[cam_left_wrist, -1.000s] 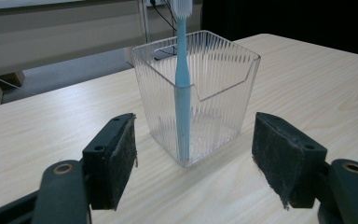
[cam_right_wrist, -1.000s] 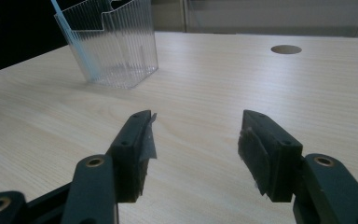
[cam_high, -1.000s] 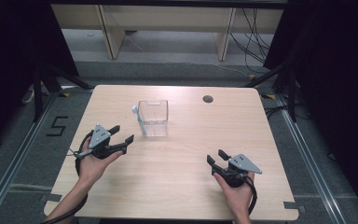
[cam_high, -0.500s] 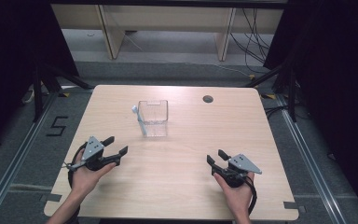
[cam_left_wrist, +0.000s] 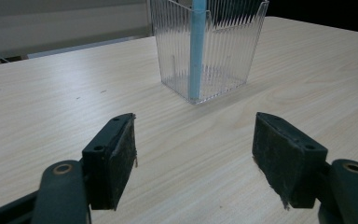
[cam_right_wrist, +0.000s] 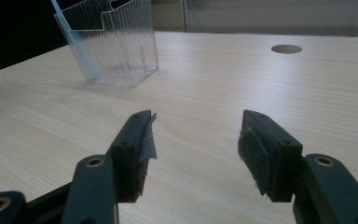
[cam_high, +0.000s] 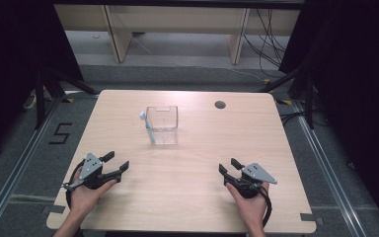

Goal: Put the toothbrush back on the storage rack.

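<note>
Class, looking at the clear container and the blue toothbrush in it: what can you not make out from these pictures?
- Toothbrush head: cut off by the top edge in the left gripper view.
- Bristles: too small in the high view.
- Container rim: cut off by the top edge in the right gripper view.
- Right claw pads: too small in the high view.

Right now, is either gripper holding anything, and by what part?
Nothing is held. The left gripper and right gripper are both open over the table, apart from the clear container with the toothbrush.

Clear ribbed holder (cam_high: 162, 125), light-blue toothbrush (cam_left_wrist: 197, 51), pale wood-grain table (cam_high: 197, 163)
</note>
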### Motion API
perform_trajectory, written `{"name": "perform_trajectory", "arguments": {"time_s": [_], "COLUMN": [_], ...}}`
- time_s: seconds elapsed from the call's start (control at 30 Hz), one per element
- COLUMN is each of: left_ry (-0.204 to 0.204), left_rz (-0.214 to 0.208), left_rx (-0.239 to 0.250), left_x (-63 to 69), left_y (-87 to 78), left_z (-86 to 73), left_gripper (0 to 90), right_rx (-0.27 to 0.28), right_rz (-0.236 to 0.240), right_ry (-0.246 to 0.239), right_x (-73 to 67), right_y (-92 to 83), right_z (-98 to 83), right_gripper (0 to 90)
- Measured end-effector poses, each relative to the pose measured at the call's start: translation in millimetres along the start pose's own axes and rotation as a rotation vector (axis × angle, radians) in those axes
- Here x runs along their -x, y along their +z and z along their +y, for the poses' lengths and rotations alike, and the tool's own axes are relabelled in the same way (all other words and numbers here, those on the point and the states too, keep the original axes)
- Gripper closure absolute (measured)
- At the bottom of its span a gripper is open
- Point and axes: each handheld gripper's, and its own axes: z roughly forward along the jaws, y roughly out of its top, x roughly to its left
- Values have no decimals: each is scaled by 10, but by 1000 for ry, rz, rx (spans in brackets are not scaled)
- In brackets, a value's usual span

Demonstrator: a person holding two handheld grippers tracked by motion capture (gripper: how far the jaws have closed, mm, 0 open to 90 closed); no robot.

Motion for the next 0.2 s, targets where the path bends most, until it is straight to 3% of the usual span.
{"name": "perform_trajectory", "arguments": {"time_s": [0.07, 0.13, 0.17, 0.2], "left_ry": [-4, -4, -6, -6], "left_rz": [12, 5, 17, 17], "left_rx": [-17, 4, -13, -13], "left_x": [11, 8, 14, 14], "left_y": [-20, -5, -20, -20], "left_z": [-26, -68, -74, -74], "left_gripper": [297, 297, 297, 300], "right_rx": [-3, -5, -4, 0], "right_rz": [-7, -12, -7, 1], "right_ry": [-5, -7, -6, 11], "right_x": [0, -1, -4, -17], "right_y": [-2, -5, -5, 0], "right_z": [0, 3, 6, 5], "right_gripper": [448, 448, 448, 448]}}
